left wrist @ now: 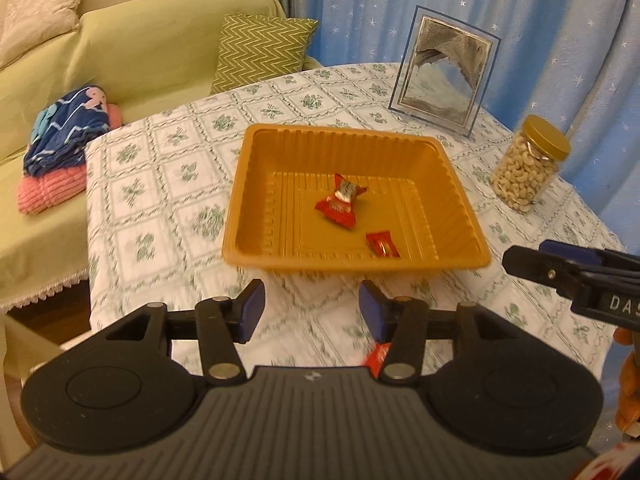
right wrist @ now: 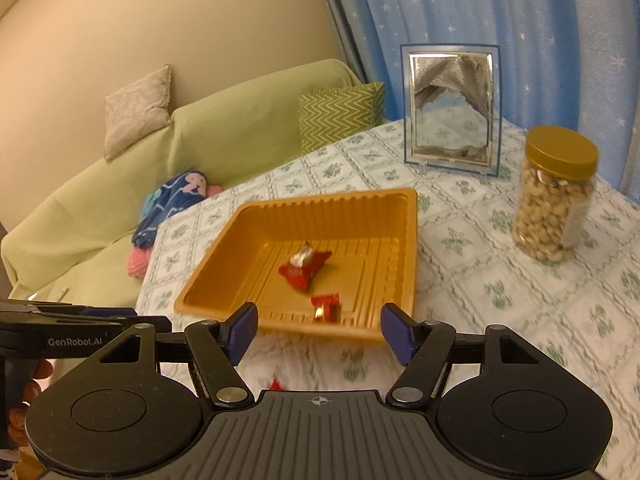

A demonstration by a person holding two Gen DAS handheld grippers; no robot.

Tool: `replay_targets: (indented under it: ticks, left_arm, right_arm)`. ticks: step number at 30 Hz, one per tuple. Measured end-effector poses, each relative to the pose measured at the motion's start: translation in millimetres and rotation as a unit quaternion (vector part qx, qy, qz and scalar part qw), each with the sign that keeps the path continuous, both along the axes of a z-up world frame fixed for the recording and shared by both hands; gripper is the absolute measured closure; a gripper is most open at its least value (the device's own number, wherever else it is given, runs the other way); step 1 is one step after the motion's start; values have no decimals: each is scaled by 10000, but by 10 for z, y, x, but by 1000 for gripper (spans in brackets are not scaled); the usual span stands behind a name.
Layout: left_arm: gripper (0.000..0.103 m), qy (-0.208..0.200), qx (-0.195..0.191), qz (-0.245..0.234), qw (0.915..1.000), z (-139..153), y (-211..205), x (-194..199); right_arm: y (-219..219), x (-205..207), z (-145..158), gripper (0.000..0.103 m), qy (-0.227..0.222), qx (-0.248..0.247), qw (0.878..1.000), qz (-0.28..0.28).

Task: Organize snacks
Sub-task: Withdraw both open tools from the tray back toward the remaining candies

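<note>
Two red snacks lie inside the gold tray (left wrist: 256,200), which sits near the middle of the table (left wrist: 160,168). The bigger snack (left wrist: 339,200), red with a silver twist, is in the middle of the tray floor. The smaller snack (left wrist: 383,245) lies apart from it, close to the tray's near wall.

One more red snack (left wrist: 376,356) lies on the table by the near edge, outside the tray. It is partly hidden behind the left hand-held gripper (left wrist: 311,311).

The left hand-held gripper hangs over the near edge of the table, just short of the tray. Its blue pads (left wrist: 253,305) stand partly apart and nothing is between them.

The right hand-held gripper (right wrist: 319,330) hangs over the tray's near wall. Its pads (right wrist: 244,326) stand wide apart and hold nothing. In its view the smaller snack shows in the gap between the pads, lying down on the tray floor.

A jar of nuts (left wrist: 528,168) with a gold lid stands toward the far right edge of the table, well apart from the tray. A picture frame (left wrist: 444,76) stands upright at the far edge. A green sofa (left wrist: 140,52) with pillows is past the left edge of the table.
</note>
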State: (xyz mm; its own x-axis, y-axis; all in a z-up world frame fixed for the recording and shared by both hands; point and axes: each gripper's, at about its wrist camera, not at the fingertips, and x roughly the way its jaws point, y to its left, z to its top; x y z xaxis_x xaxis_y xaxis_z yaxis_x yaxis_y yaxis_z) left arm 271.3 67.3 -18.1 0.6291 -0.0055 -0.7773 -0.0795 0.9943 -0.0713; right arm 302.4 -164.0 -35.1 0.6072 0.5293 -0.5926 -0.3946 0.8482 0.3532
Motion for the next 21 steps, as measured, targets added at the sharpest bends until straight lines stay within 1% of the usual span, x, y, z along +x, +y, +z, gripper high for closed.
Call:
replay_targets:
  ticks: [10, 21]
  left_arm:
    - [49, 54, -5, 94, 9999, 105, -310, -655]
    - [47, 95, 37, 153, 9998, 123, -603, -1246]
  right_arm:
    - [-266, -644, 61, 28, 181, -56, 9997, 125]
    - [-536, -1226, 26, 27, 339, -197, 9989, 248]
